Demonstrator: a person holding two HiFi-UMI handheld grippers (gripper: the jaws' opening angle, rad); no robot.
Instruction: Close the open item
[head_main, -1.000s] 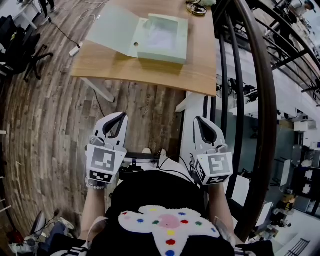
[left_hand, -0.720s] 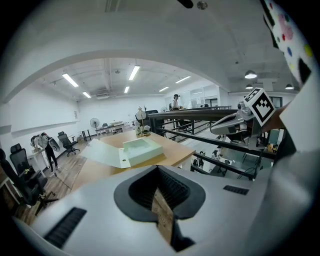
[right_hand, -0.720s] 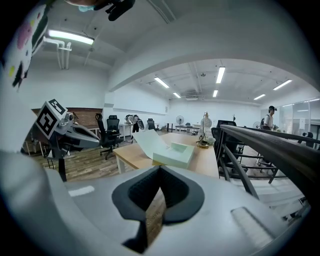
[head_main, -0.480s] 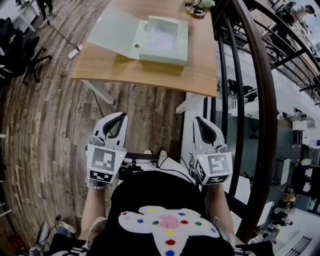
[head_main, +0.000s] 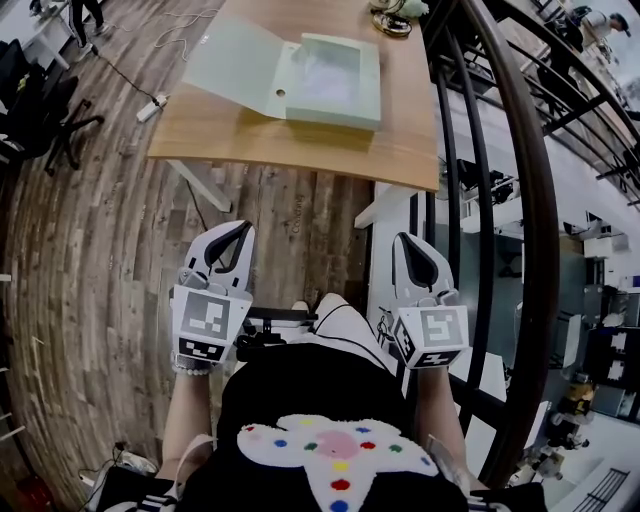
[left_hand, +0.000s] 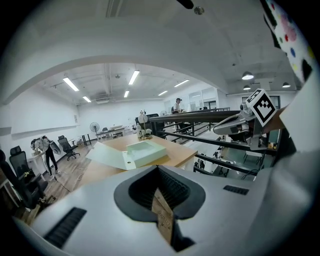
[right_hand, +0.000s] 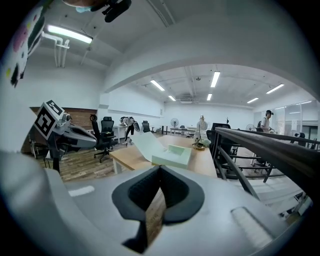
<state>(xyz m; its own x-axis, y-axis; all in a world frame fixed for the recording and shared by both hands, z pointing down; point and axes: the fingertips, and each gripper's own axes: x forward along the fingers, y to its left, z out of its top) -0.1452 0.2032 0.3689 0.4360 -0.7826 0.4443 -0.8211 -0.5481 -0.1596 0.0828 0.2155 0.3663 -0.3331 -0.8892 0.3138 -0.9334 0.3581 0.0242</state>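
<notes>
Task thing: a pale green file box (head_main: 318, 72), standing open on the wooden surface (head_main: 250, 135), near its front edge.
Box parts: the tray (head_main: 336, 82) sits to the right; the lid (head_main: 238, 55) is thrown out to the left and looks raised at a slant rather than lying flat.
Left tongs (head_main: 240, 232): closed tip to tip, nothing between them.
Right tongs (head_main: 404, 242): also closed and empty.
Where they are: both are held close to the person's body over the floor, well apart from the box.
Key relation: the box lies straight ahead of both tongs and slightly left of centre. Opened out, its long axis runs left to right, and the hinge line runs away from the person.
Nearer arm: the left, judging by the lid's free edge on that side. Closing likely means swinging that edge rightward over the tray.
Surface: otherwise bare, except a small ornament (head_main: 394, 16) at the far end, too small to identify.
Room: an open office with a plank floor (head_main: 90, 250), a dark metal railing (head_main: 520, 200) close on the right, an office chair (head_main: 40, 110) and a power strip (head_main: 152, 102) on the left.
</notes>
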